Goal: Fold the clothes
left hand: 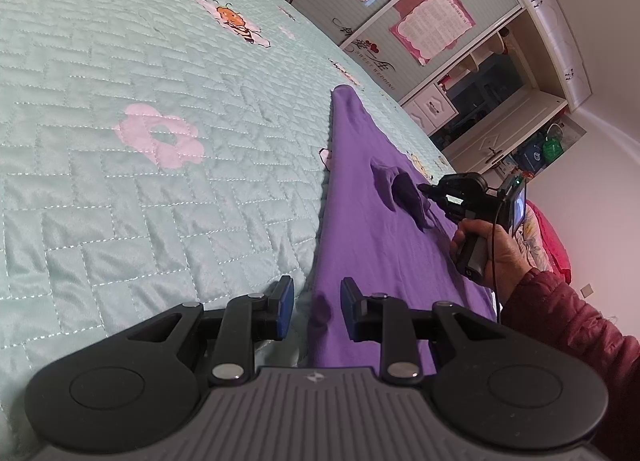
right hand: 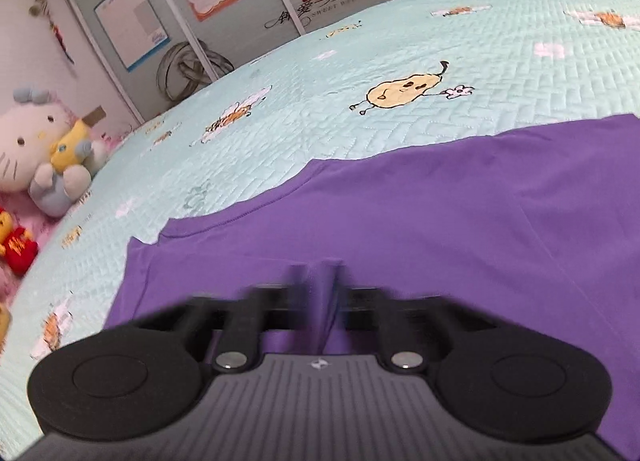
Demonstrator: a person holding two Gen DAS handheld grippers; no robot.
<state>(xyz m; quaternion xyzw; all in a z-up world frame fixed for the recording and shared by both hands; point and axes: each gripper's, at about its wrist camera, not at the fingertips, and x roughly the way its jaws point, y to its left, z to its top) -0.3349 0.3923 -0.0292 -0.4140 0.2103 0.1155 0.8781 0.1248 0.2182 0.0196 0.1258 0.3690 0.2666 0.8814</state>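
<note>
Purple garment (left hand: 360,221) lay flat on the quilted bedspread (left hand: 120,141) — right gripper (right hand: 320,273) pinched a raised fold mid-cloth, likely to start folding, while left gripper (left hand: 316,305) sat part-spread astride the near edge, not visibly pressing it.

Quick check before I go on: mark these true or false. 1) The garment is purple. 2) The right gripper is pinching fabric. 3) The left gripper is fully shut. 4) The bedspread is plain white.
1) True: the purple garment lies on the bed.
2) True: the right gripper is closed on a raised bunch of it.
3) False: the left gripper stands partly open, fabric between its jaws.
4) False: the bedspread is mint green with cartoon prints.
</note>
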